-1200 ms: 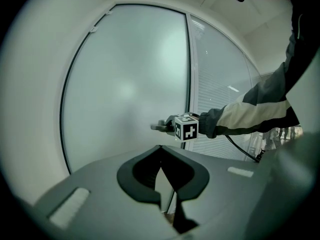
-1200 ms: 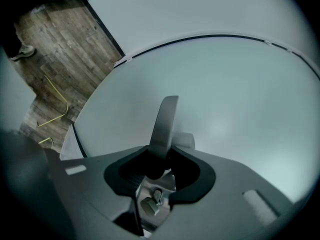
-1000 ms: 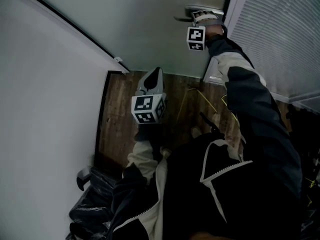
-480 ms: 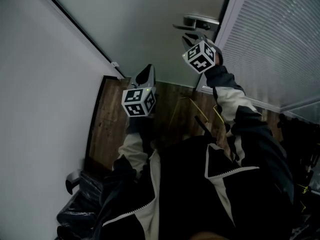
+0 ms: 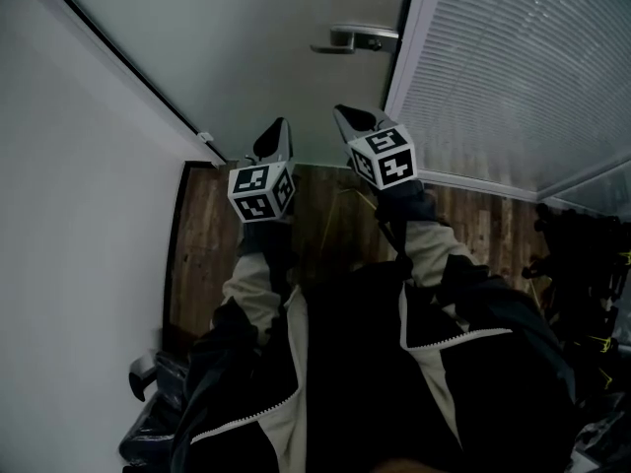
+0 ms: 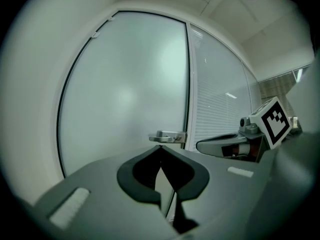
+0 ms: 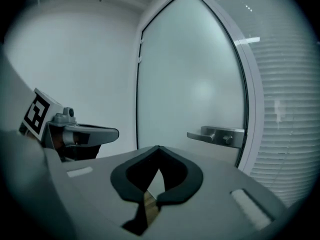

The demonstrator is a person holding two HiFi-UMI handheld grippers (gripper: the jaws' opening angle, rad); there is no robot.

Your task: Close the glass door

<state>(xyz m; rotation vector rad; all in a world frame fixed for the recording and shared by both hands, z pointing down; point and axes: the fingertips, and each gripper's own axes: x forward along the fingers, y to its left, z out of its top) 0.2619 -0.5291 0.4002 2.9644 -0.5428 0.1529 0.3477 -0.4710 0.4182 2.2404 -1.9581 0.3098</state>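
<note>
The frosted glass door stands flush in its frame, its metal lever handle at the right edge; the handle also shows in the left gripper view and the right gripper view. My right gripper hangs well short of the handle, touching nothing. Its jaws have just been closing and are shut with nothing between them. My left gripper is beside it, also shut and empty. Both point at the door.
A glass panel with white blinds flanks the door on the right, a plain white wall on the left. Dark wood floor lies below. A dark bag sits low left, dark gear at the right.
My right gripper has left the door handle, pulled back toward my body and rolled over, ending next to the left gripper. The left gripper stays about where it was.
</note>
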